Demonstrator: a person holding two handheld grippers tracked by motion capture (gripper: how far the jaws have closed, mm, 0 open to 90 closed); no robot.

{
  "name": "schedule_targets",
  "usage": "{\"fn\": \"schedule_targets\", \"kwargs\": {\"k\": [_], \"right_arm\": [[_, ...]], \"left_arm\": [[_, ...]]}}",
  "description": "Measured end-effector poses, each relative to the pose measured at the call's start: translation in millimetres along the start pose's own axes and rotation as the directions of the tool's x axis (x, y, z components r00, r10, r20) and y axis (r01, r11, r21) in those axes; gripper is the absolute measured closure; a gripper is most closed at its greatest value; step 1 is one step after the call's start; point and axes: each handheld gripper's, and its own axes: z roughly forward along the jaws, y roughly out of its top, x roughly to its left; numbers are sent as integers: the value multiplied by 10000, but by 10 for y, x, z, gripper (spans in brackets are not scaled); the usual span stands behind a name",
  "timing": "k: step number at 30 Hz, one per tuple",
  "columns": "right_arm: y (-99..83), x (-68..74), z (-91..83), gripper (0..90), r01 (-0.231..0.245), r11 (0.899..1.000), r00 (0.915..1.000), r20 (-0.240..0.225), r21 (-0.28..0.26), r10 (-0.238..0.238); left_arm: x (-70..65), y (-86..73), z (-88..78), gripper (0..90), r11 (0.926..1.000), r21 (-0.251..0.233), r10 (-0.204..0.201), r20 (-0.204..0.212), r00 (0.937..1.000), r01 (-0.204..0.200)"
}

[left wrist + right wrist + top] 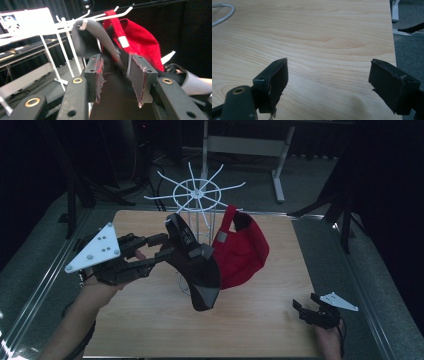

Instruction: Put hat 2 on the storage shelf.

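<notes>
A wooden table bears a white rack.

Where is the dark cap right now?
In the high view the dark cap hangs from the white rack near the table's middle, just left of the red cap, with the left hand-held gripper at its back edge.

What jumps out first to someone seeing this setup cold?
A red cap and a dark cap hang on a white wire rack at the table's middle. The left gripper reaches the dark cap, jaws either side of its cloth. The right gripper rests open, near right.
</notes>
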Motion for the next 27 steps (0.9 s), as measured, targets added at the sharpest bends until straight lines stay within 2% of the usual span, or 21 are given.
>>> {"fn": "schedule_targets", "kwargs": {"k": [1, 5, 11, 13, 18, 22, 27], "right_arm": [[0, 0, -1, 159, -4, 10000, 10000, -2, -8, 4], [-1, 4, -2, 159, -10, 10000, 10000, -8, -6, 10], [-1, 3, -2, 159, -16, 10000, 10000, -12, -3, 16], [-1, 5, -1, 159, -11, 10000, 10000, -15, -5, 11], [-1, 6, -1, 159, -1, 10000, 10000, -15, -16, 1], [-2, 4, -5, 159, -18, 10000, 10000, -17, -41, 18], [-1, 5, -4, 159, -2, 10000, 10000, -27, -41, 2]], "left_arm": [[2, -36, -28, 616, 9998, 23, -212, 30, 9998, 212], [-3, -137, -68, 617, 9992, 141, -374, -108, 9992, 376], [0, -312, -106, 616, 9973, 404, -604, -105, 9981, 608], [8, -374, -126, 616, 9967, 370, -724, 27, 9974, 723], [6, -550, -162, 607, 9951, 424, -882, -176, 9959, 889], [25, -731, -197, 608, 9914, 427, -1225, -317, 9920, 1237], [53, -921, -253, 607, 9887, 534, -1366, -638, 9886, 1401]]}}
